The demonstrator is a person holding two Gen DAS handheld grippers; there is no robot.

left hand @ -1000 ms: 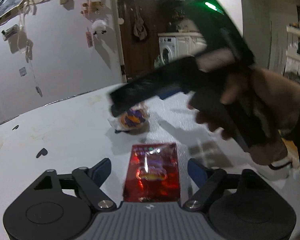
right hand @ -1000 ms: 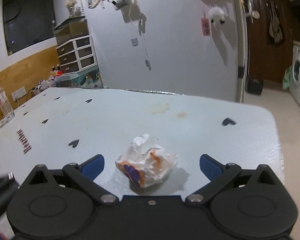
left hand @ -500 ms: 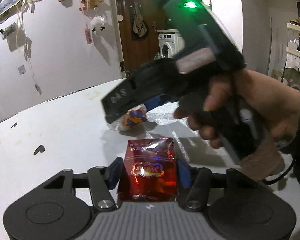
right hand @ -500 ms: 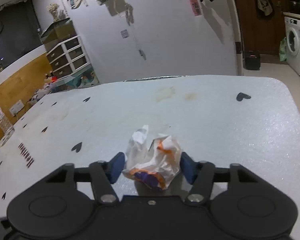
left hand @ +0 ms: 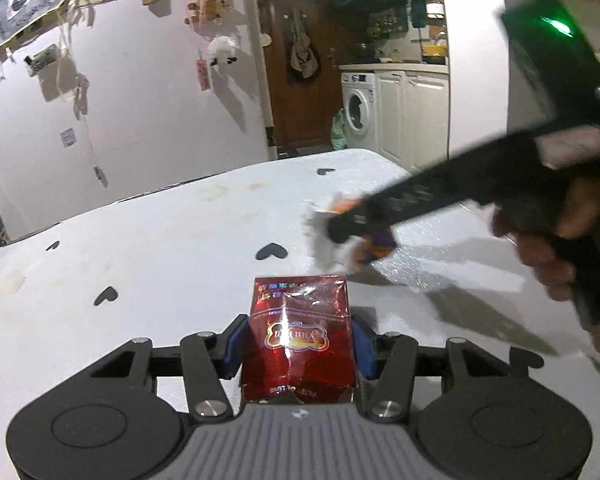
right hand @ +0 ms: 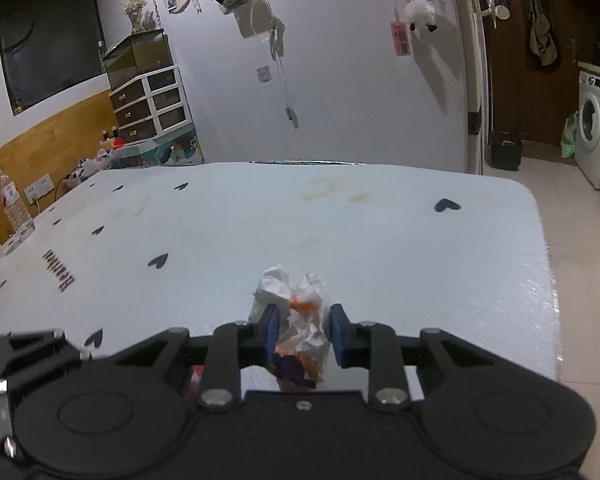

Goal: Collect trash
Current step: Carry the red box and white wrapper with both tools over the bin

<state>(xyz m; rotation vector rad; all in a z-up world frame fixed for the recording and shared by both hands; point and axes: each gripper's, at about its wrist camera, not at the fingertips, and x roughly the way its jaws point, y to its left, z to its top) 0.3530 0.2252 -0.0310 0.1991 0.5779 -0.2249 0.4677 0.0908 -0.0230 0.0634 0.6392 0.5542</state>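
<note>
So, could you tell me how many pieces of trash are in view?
2: a red foil packet between the left gripper's closing pads, and a crumpled white wrapper between the right gripper's closing pads.

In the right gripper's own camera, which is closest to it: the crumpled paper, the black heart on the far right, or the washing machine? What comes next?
1. Crumpled paper: between the right gripper's closing fingers.
2. Black heart: far right on the table.
3. Washing machine: beyond the table, at the right edge.
</note>
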